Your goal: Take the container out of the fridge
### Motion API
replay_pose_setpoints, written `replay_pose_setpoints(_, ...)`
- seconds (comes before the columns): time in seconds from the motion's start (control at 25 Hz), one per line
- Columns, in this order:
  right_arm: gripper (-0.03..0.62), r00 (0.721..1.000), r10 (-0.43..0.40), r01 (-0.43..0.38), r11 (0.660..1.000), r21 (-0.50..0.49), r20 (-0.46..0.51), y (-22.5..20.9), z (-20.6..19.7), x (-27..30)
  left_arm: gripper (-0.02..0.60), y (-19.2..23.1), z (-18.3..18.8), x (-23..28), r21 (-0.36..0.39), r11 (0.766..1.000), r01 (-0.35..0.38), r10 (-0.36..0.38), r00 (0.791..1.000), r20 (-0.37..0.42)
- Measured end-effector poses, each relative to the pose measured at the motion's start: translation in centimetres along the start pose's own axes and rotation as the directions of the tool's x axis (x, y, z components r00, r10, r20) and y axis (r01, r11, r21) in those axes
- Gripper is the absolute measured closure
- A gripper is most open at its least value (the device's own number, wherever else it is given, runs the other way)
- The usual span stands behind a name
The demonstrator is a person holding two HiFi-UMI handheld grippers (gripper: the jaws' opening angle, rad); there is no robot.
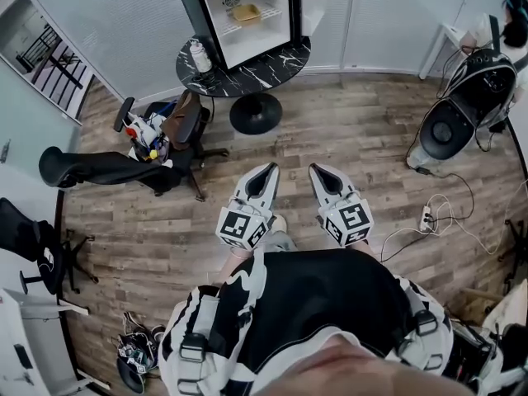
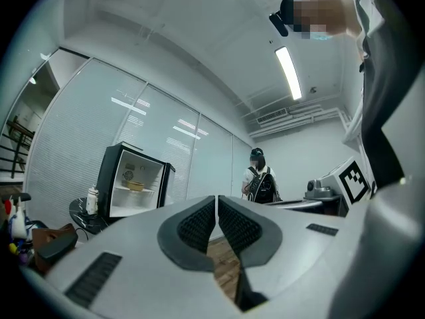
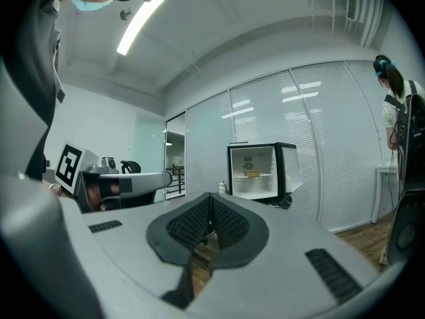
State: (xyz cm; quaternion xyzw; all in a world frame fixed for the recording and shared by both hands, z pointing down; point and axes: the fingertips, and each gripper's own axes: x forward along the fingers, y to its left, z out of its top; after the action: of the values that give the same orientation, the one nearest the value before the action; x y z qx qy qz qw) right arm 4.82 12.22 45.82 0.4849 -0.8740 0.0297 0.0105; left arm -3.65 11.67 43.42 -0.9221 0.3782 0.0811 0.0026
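Looking at this one, the step in hand is just the approach. The fridge (image 1: 216, 25) sits on a round black table (image 1: 285, 60) at the far side of the room, well apart from both grippers, with its door already open. The container (image 1: 246, 12), a small yellowish tub, is on the upper wire shelf inside.

The left gripper (image 1: 268, 170) and right gripper (image 1: 320, 170) are side by side out in front, both with jaws pressed together and nothing in them. So whichever one goes in has to spread before it gets to the shelf, not once it's inside. I'd go in level with the shelf, get the jaws around the tub's sides, then pull straight back so it doesn't catch on the wire or the fridge frame.

Room-wise, the wood floor straight ahead looks open, which is nice. Stuff to mind:
- an office chair (image 1: 177, 134) with clutter on it, left of the path and near the table
- a bottle (image 1: 200, 56) on the table just left of the fridge, easy to knock with an elbow
- a power strip (image 1: 426, 218) and cables on the floor to the right
- a big round machine (image 1: 462, 106) at the far right
- another person (image 2: 260, 181) standing off to the right

The table pedestal also sticks out low, so I wouldn't crowd it.
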Motion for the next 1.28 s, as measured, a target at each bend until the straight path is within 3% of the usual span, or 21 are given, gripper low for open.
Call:
replay_pose_setpoints(0.68, 0.583, 1.000, -0.024, 0.024, 1.000, 0.006, -0.001, -6.0, 1.0, 12.4, 0.561, 11.0, -0.1, 7.9, -0.015, 1.000, -0.003, 0.003, 1.000, 0.013)
replay_pose_setpoints(1.28, 0.582, 1.000, -0.003, 0.003, 1.000, -0.003, 0.009, -7.6, 2.4, 22.8, 0.561, 20.5, 0.5, 12.3, 0.005, 1.000, -0.004, 0.004, 1.000, 0.019)
